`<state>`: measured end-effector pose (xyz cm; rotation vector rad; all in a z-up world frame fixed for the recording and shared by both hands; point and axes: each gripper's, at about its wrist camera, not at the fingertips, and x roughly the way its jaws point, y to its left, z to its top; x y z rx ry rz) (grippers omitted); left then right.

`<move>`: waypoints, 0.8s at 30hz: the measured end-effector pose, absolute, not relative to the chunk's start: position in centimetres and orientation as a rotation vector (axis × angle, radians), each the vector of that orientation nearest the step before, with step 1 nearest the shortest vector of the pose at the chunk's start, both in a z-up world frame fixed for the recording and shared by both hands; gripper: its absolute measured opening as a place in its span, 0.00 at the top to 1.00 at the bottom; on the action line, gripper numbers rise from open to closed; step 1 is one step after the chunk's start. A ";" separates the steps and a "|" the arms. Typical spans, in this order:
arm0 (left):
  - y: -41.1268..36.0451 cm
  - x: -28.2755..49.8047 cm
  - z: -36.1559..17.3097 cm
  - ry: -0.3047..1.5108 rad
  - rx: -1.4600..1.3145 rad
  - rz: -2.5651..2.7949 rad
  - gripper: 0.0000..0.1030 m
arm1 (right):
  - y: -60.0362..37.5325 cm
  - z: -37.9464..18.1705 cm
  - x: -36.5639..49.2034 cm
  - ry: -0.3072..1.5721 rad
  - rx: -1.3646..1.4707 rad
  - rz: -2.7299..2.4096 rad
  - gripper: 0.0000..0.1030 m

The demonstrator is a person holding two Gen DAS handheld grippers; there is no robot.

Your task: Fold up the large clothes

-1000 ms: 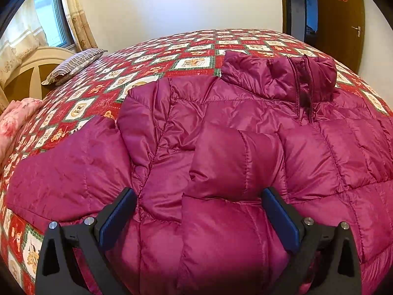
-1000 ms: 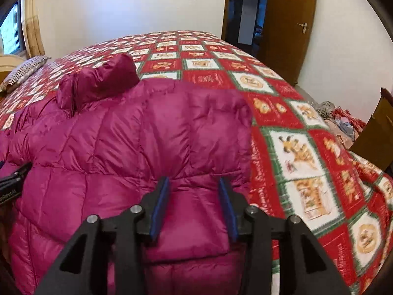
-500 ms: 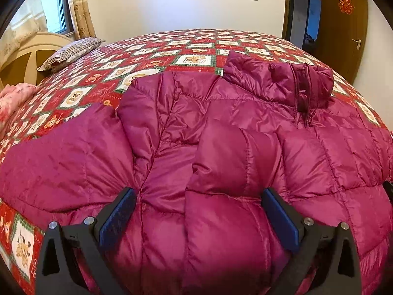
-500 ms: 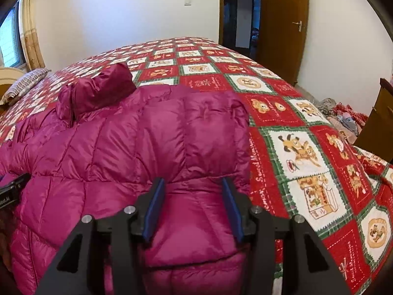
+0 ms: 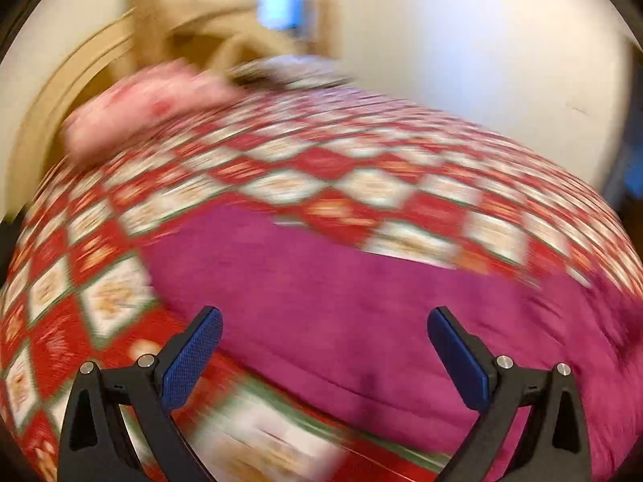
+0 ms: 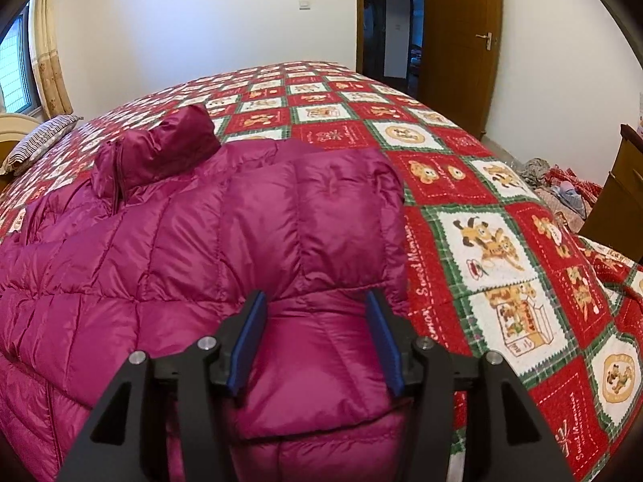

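Magenta down jacket [image 6: 193,241] is lying spread on the bed [image 6: 494,241], filling the left and centre of the right wrist view, collar [image 6: 156,152] bunched toward the upper left. One sleeve [image 6: 329,217] is lying folded over the body, its end reaching down to the lower centre.

Right gripper [image 6: 317,337] is hovering low over that sleeve end, jaws parted and gripping nothing; whether the pads are grazing the fabric is unclear.

Left wrist view is badly smeared. Left gripper [image 5: 321,357] is showing jaws spread wide and empty, with a flat stretch of magenta cloth [image 5: 361,313] between and beyond them across the lower centre and right. A pink bundle [image 5: 148,108] is sitting at upper left.

Handling, as a judgement: the shell is looking glossy and slick, the filling puffy and light, so it should compress easily yet spring back and slide. Best holds are probably a stitched seam, cuff or hem edge, pinching through both layers, not a puffed panel.
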<state>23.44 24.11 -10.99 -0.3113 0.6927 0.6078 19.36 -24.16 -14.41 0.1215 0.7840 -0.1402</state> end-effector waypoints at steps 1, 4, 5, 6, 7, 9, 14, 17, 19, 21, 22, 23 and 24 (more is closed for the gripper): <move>26.7 23.5 -11.5 0.714 -0.355 0.680 0.01 | -24.1 -14.4 19.4 0.784 0.122 -0.140 0.47; 31.9 23.3 -12.8 0.744 -0.458 0.812 0.01 | -24.1 -14.4 19.4 0.784 0.121 -0.142 0.47; 33.0 23.3 -13.3 0.754 -0.481 0.834 0.01 | -24.1 -14.4 19.4 0.784 0.119 -0.143 0.46; 33.9 23.5 -14.2 0.769 -0.515 0.853 0.01 | -24.1 -14.4 19.3 0.784 0.118 -0.144 0.46; 34.4 23.6 -14.8 0.781 -0.540 0.845 0.01 | -24.1 -14.4 19.3 0.784 0.117 -0.144 0.46; 35.0 24.1 -16.4 0.818 -0.552 0.832 0.01 | -24.0 -14.4 19.3 0.784 0.117 -0.145 0.46; 33.6 24.5 -17.1 0.785 -0.436 0.805 0.01 | -24.1 -14.4 19.3 0.784 0.119 -0.146 0.46; 34.1 23.8 -17.0 0.753 -0.473 0.807 0.17 | -24.1 -14.4 19.3 0.783 0.119 -0.147 0.45; 34.4 23.3 -16.7 0.717 -0.488 0.824 0.35 | -24.1 -14.4 19.3 0.783 0.120 -0.147 0.45; 34.2 22.7 -16.1 0.684 -0.501 0.819 0.59 | -24.1 -14.4 19.3 0.783 0.120 -0.147 0.45; 34.1 22.6 -15.9 0.673 -0.504 0.803 0.64 | -24.1 -14.4 19.3 0.783 0.119 -0.147 0.45; 34.2 22.6 -15.8 0.662 -0.512 0.764 0.82 | -24.1 -14.4 19.3 0.783 0.119 -0.147 0.45; 34.1 22.7 -15.5 0.646 -0.529 0.682 0.85 | -24.1 -14.4 19.3 0.783 0.120 -0.147 0.45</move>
